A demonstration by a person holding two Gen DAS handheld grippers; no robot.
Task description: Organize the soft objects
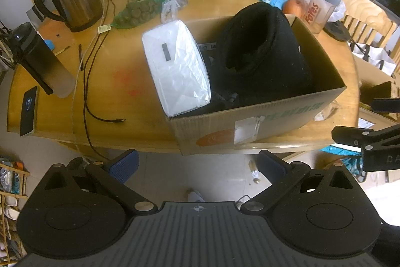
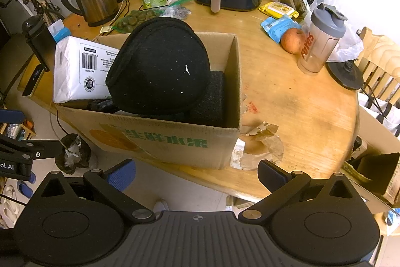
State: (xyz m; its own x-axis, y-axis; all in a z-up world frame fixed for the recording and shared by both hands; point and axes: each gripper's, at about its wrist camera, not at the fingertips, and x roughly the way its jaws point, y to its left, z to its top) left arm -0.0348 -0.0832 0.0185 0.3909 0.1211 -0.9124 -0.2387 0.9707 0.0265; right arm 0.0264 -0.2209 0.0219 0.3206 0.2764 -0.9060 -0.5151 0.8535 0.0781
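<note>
A: Where's the black hat (image 2: 160,66) sitting rel. to the tongs?
B: Ahead & above both, in the cardboard box (image 2: 175,139) on the desk (image 2: 295,101), w/ the white pack (image 1: 175,66) leaning beside it. Left tongs (image 1: 197,164) and right tongs (image 2: 197,172) are hanging wide open, empty. Right is looking nearer, I'd say.

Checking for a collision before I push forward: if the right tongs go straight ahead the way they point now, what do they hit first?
Probably the front wall of the cardboard box, below the black knitted hat. The right tongs are open and empty; depth is uncertain.
</note>
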